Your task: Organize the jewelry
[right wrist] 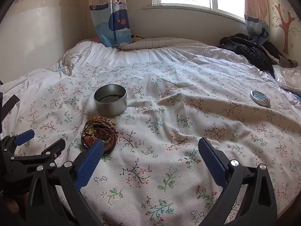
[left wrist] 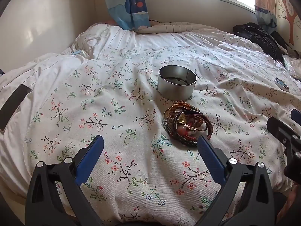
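Observation:
A tangled pile of bracelets and bangles (left wrist: 186, 124) in brown, gold and black lies on the floral bedspread (left wrist: 116, 113), just in front of an open round metal tin (left wrist: 176, 82). My left gripper (left wrist: 150, 142) hovers open above the cloth, its right fingertip near the pile's front edge and nothing between the pads. In the right wrist view the bracelet pile (right wrist: 99, 133) and the metal tin (right wrist: 110, 99) sit to the left. My right gripper (right wrist: 151, 144) stands open and empty, its left finger overlapping the pile's edge in the picture.
The tin's lid (right wrist: 260, 98) lies face up far to the right on the spread. A black jacket (right wrist: 248, 50) is heaped by the window corner. A dark flat strip (left wrist: 13, 105) lies at the bed's left edge. Wall and curtains (left wrist: 128, 5) bound the far side.

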The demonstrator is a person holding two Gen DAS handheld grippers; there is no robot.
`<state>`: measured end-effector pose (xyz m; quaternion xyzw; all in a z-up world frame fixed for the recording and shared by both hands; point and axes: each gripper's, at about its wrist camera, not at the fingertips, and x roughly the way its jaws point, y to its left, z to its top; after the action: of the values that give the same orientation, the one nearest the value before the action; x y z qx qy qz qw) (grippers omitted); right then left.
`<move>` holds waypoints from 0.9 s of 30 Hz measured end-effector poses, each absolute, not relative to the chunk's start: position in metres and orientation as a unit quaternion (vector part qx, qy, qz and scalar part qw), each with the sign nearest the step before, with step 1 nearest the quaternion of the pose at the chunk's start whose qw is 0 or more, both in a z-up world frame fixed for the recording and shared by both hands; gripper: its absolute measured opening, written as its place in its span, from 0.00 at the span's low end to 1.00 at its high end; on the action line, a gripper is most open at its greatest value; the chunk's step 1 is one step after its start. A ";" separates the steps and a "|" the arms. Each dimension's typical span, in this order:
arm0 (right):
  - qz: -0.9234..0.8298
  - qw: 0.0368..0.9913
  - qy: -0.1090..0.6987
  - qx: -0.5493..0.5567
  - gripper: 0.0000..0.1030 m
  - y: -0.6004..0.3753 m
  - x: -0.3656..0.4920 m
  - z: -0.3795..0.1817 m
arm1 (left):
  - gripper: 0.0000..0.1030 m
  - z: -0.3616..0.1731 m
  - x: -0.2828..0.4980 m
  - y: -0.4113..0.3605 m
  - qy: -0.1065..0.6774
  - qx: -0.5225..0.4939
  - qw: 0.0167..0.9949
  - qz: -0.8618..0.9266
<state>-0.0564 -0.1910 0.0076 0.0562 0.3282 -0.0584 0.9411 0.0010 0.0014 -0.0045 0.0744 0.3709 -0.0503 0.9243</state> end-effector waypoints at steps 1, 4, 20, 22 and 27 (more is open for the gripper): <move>-0.059 0.941 0.327 0.055 0.93 -0.191 -0.057 0.007 | 0.93 -0.004 0.001 0.002 0.371 0.074 0.924 -0.051; -0.059 0.941 0.328 0.055 0.93 -0.191 -0.056 0.008 | 0.93 -0.004 0.001 0.002 0.371 0.074 0.924 -0.050; -0.058 0.941 0.329 0.056 0.93 -0.190 -0.056 0.007 | 0.93 -0.004 0.002 0.002 0.372 0.074 0.924 -0.051; -0.059 0.941 0.328 0.056 0.93 -0.190 -0.056 0.007 | 0.93 -0.004 0.002 0.002 0.372 0.074 0.924 -0.051; -0.058 0.941 0.329 0.056 0.93 -0.190 -0.055 0.007 | 0.93 -0.004 0.002 0.002 0.372 0.074 0.924 -0.051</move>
<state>-0.0550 -0.1901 0.0073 0.0564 0.3285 -0.0584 0.9410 0.0020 0.0018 -0.0038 0.0742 0.3717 -0.0508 0.9240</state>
